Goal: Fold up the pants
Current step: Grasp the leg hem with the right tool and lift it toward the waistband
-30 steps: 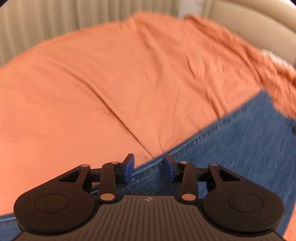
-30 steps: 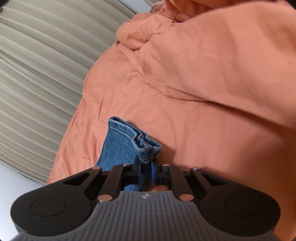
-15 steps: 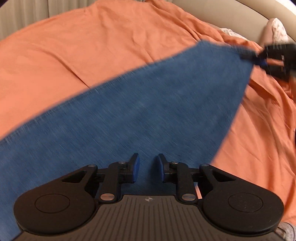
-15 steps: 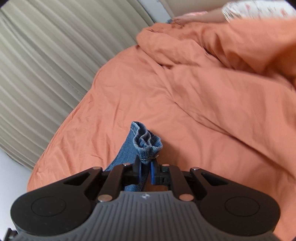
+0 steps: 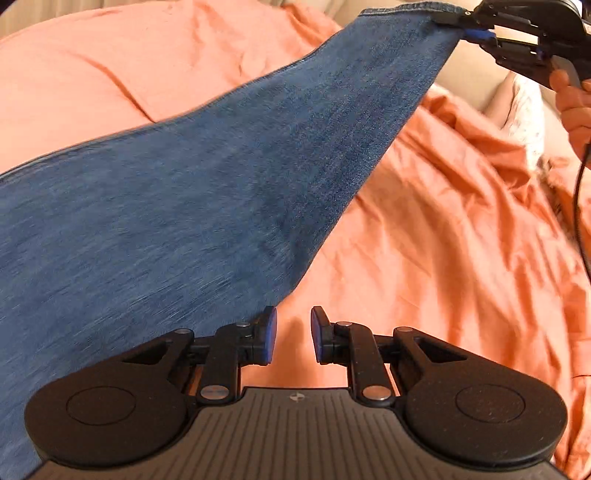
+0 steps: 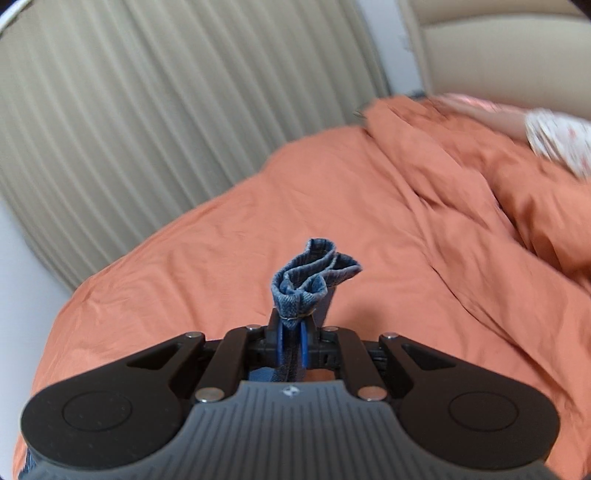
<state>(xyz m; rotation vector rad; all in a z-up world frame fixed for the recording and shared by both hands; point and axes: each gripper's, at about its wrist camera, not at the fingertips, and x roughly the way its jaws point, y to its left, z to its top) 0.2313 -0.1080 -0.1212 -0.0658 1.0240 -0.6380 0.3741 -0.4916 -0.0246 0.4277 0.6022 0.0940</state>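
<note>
I have the pants [image 5: 229,177] strung up off the bed [image 5: 461,258], a long blue denim leg stretched taut from the lower left of my left wrist view up to the top right corner, where my right gripper [image 5: 469,31] pinches the hem end. In the right wrist view that same gripper [image 6: 291,343] has its jaws nearly together on a bunched, doubled-over fold of hem [image 6: 314,273], which pokes out past the pads; I hold it high, I think, so the leg hangs straight and the seams line up before I lay it over. My left gripper [image 5: 293,334] is another matter: its jaws have just been closing, yet they stand a little apart with only orange bedding showing in the gap, and the denim's edge runs just beside the left pad [image 5: 269,334] rather than between the two. So that hand grips nothing now; it waits by the edge, likely to catch the cloth lower down and steady the fold.
</note>
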